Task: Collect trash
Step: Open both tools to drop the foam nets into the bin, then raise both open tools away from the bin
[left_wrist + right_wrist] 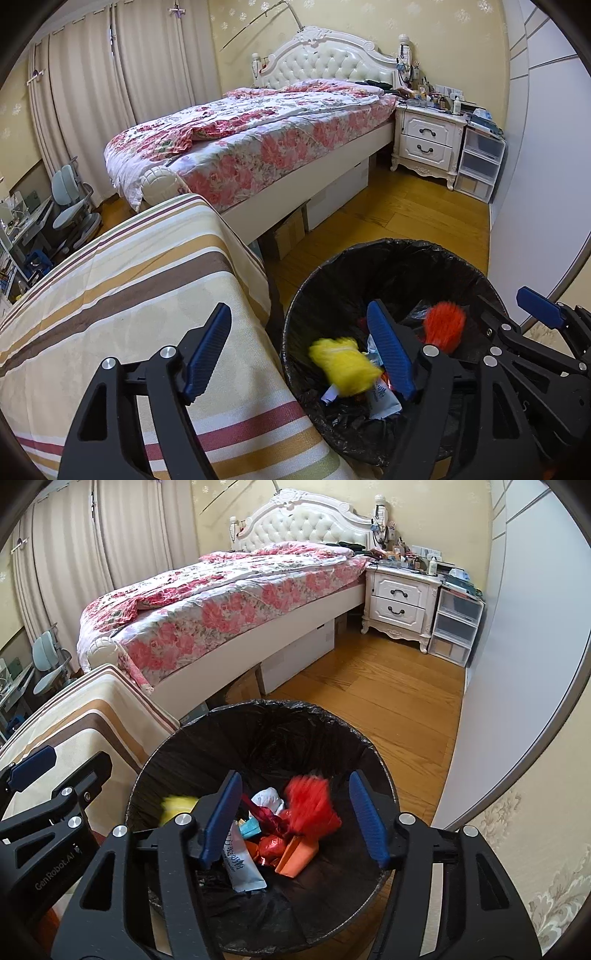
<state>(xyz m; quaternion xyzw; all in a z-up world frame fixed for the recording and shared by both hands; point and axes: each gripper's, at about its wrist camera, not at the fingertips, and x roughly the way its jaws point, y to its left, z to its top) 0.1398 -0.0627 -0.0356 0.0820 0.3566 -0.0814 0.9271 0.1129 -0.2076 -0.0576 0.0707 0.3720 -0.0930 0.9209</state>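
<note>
Two tools hang over the mouth of a black-lined trash bin point(155, 760), and we read both as letting go of trash. On the left, the striped cloth point(147, 295) covers a surface just beside the bin. Our left tool point(297, 350) straddles the bin's near-left rim with its jaws apart and nothing between the pads; a yellow crumpled piece point(345, 367), blurred as if falling, sits below it inside the bin. Moving right, our right tool point(295, 819) is centred over the opening, jaws likewise apart, with a red fuzzy piece point(310, 805) blurred between and below the fingers, touching neither pad as far as we can tell. We judge both tools are held here, tilted downward over the liner, so the pieces fall inside rather than onto the wooden floor point(388, 701). Already in the bin lie a white printed wrapper point(240, 867), a crumpled white paper point(267, 799), red foil point(271, 845), and an orange carton point(297, 856).
</note>
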